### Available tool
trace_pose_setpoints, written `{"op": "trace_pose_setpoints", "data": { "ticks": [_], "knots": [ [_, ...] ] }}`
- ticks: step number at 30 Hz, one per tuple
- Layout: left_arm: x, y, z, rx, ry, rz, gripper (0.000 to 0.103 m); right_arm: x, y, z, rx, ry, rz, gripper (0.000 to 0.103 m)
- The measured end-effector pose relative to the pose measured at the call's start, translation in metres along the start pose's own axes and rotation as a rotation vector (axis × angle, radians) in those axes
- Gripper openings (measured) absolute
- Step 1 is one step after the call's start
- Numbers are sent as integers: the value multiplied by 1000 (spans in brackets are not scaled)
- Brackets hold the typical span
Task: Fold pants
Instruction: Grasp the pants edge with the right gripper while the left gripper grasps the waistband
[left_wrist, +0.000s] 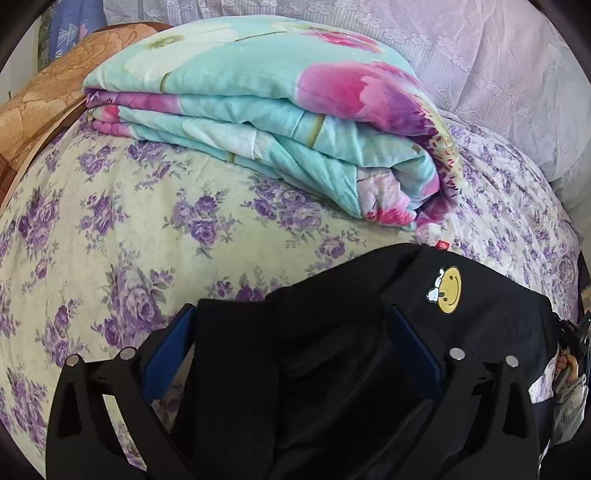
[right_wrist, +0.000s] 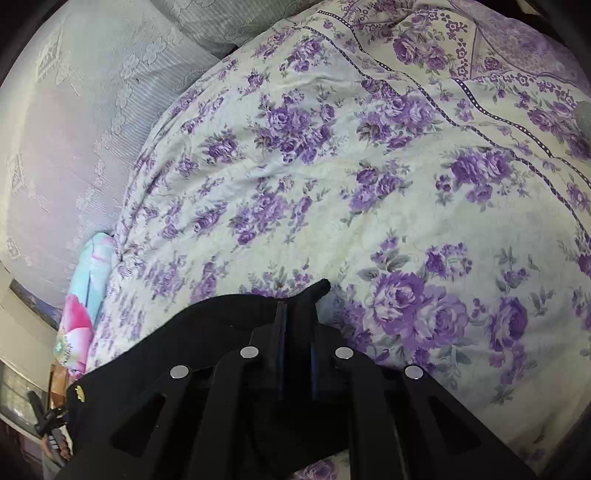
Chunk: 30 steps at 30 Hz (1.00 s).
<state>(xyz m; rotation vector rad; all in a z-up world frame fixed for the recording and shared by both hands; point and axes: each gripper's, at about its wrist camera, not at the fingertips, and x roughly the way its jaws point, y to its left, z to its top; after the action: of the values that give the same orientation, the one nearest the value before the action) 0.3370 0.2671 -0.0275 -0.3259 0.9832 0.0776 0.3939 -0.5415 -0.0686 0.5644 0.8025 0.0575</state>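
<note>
Both grippers at the black pants on the floral bedspread.
Left wrist view: left gripper (left_wrist: 291, 354) spread wide, black pants (left_wrist: 369, 332) between its fingers, unpinched; folded quilt (left_wrist: 258, 122) at 12 o'clock. Right wrist view: right gripper (right_wrist: 295, 332) pinching a pants edge; bedspread (right_wrist: 369, 166) from 12 to 3. Left should pinch before lifting evenly.

Matte black plastic left gripper (left_wrist: 291, 350) with triangular cut-outs in the arms, round silver pivot pins, and flat blue-padded fingers (left_wrist: 415, 349). Same build on the black right gripper (right_wrist: 295, 325), thin blue-edged fingers (right_wrist: 281, 325). Grey ribbed knit sleeve cuff (left_wrist: 569, 406) at the frame edge.
</note>
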Motion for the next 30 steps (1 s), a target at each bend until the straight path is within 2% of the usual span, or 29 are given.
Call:
{"op": "trace_pose_setpoints", "data": {
  "ticks": [4,10,12,14,18,19,21,22,23,24,25,26,30],
  "knots": [
    [-4,-4,8,25,-11,15,98,2,-6,1,21,0,19,9],
    [10,5,20,-20,26,-21,97,3,-9,0,39,0,35,8],
    [14,8,21,-41,42,-32,81,2,-9,-1,39,-1,35,8],
    [16,12,20,-52,55,-36,51,2,-9,-1,40,-1,35,8],
    [12,14,15,-59,40,-57,23,2,-9,-2,39,-1,32,8],
    [9,16,15,-65,32,-63,10,2,-9,-2,37,-1,30,8],
    [2,23,16,-92,15,-81,10,2,-9,-2,37,-2,31,8],
    [0,27,17,-102,15,-82,16,2,-10,-2,38,-2,33,8],
    [-2,30,17,-107,20,-92,41,2,-9,-2,38,-1,32,8],
    [-4,34,18,-116,25,-108,59,2,-9,-2,39,-1,33,8],
    [-8,38,17,-125,15,-114,85,2,-9,-2,41,-1,36,8],
    [-12,41,16,-131,1,-114,87,2,-9,-1,43,-1,38,8],
    [-16,47,13,-112,20,-128,87,1,-10,-2,52,-1,46,8]
  ]
}}
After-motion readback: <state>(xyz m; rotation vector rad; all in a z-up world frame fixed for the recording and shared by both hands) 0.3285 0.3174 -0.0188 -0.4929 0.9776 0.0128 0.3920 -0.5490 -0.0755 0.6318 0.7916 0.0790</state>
